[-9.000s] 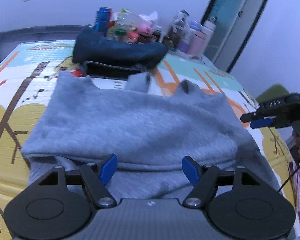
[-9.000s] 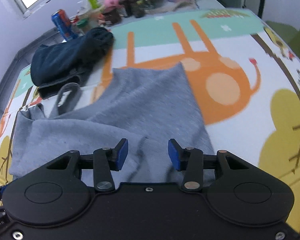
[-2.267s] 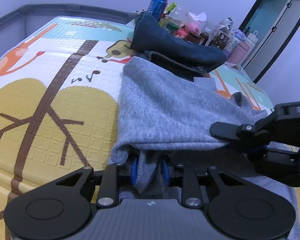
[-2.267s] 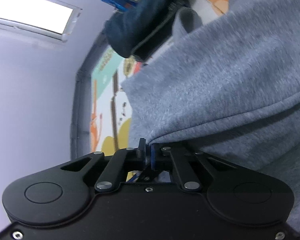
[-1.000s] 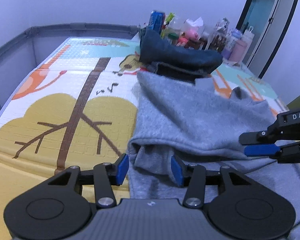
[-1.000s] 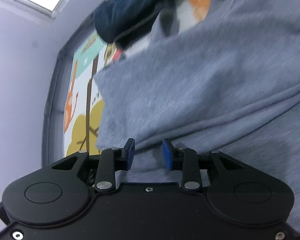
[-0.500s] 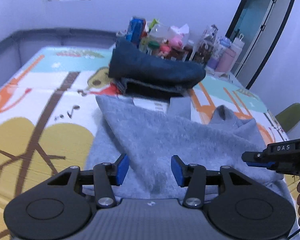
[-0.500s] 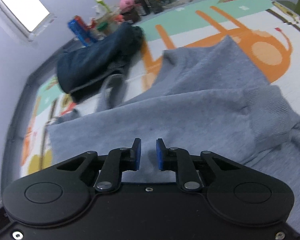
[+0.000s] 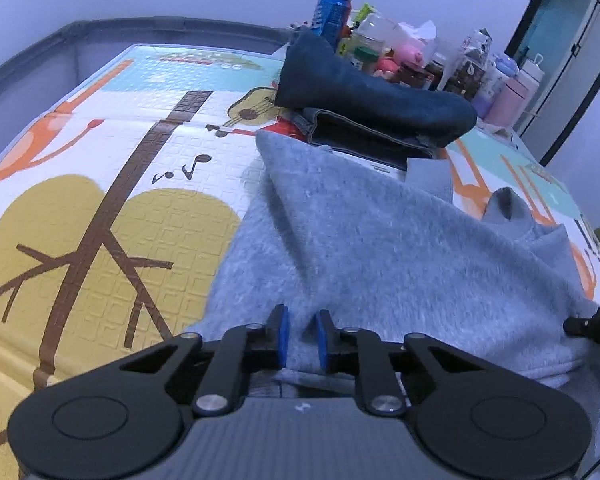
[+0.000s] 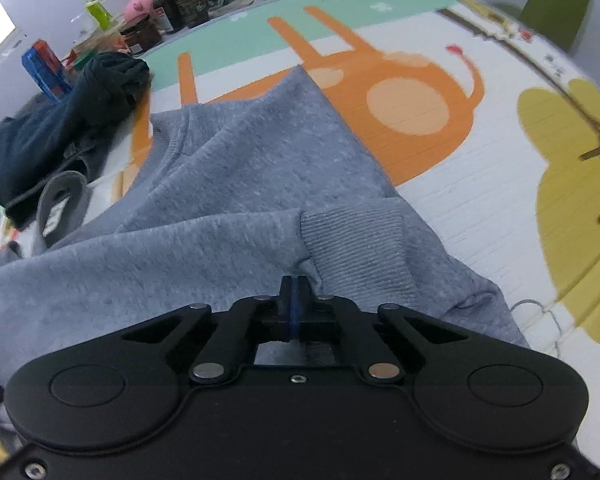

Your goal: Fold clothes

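Sweatshirt, grey and partly doubled over, lies across the cartoon play mat, and both tools are down at its near edge. The left tool has just been narrowing, its blue pads close together with a ridge of grey fleece between them; whether they truly pinch it cannot be told from here. Over on the other side, the right tool has just been closing and now shows its pads pressed flat together, right at the fabric beside the ribbed cuff; whether any cloth is caught in there is hidden.

By the look of it, this is the re-grip between folds: both tools taking the near hem for the next fold. That next move would want a firm hold on both sides and an even lift, so the layers do not slide apart.

Further out, dark blue jeans sit bunched just past the sweatshirt. Beyond them stands a crowd of bottles and jars with a blue can, then a pale wall and a dark-framed door.
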Demonstrator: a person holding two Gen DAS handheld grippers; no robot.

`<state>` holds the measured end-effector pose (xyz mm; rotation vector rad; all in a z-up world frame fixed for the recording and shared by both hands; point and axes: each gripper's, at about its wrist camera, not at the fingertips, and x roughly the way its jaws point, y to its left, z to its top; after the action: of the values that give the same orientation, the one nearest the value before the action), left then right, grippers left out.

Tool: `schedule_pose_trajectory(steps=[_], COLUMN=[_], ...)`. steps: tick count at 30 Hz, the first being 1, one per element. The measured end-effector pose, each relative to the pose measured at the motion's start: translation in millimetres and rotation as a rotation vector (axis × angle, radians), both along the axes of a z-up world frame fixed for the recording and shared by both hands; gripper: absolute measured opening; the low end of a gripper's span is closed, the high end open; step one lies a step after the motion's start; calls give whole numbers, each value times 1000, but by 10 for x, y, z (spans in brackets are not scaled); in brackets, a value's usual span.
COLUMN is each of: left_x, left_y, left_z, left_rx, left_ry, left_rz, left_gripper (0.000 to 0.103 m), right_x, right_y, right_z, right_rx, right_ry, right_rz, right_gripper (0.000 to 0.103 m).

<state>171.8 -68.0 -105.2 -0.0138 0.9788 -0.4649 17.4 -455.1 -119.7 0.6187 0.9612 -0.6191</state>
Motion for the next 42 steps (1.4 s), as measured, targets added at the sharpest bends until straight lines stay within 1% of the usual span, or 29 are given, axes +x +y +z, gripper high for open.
schedule_pose_trajectory(steps=[2, 6, 13, 15, 17, 18, 19, 21, 25, 29, 32, 35, 39, 42], left_x=[-14, -5, 48, 68, 99, 131, 174, 289, 512, 702, 816, 863, 852, 866], left_y=[-10, -29, -41, -56, -89, -115, -148, -222, -362, -526, -650, -740, -837, -865], left_z=[-1, -1, 41, 90, 148, 168, 176, 173, 126, 101, 86, 54, 32, 42], left_rx=[12, 20, 7, -3, -5, 1, 8, 15, 14, 2, 5, 5, 51, 60], left_ry=[-10, -12, 12, -1, -32, -39, -37, -21, 10, 29, 32, 42, 9, 14], left_rz=[-5, -4, 8, 13, 23, 27, 28, 26, 24, 17, 21, 39, 33, 37], left_gripper=[18, 18, 18, 20, 29, 31, 33, 33, 33, 34, 37, 38, 38, 39], right_x=[-27, -77, -249, -306, -352, -358, -357, -342, -214, -66, -41, -58, -90, -99], right_y=[-54, -9, -54, -65, -77, -86, -98, -123, -120, -91, -90, -107, -142, -157], right_z=[-5, 64, 158, 236, 322, 356, 383, 410, 390, 309, 263, 227, 212, 206], right_rx=[16, -18, 20, 17, 8, 1, -6, -3, -13, -13, -22, -18, -3, 4], right_ry=[-3, 23, 8, -15, -44, -49, -53, -67, -59, -28, -5, -2, -9, -12], right_rz=[6, -15, -59, -65, -62, -60, -58, -57, -35, -7, -9, -12, -7, -5], right_gripper=[0, 0, 0, 0, 3, 3, 4, 5, 5, 6, 6, 6, 5, 6])
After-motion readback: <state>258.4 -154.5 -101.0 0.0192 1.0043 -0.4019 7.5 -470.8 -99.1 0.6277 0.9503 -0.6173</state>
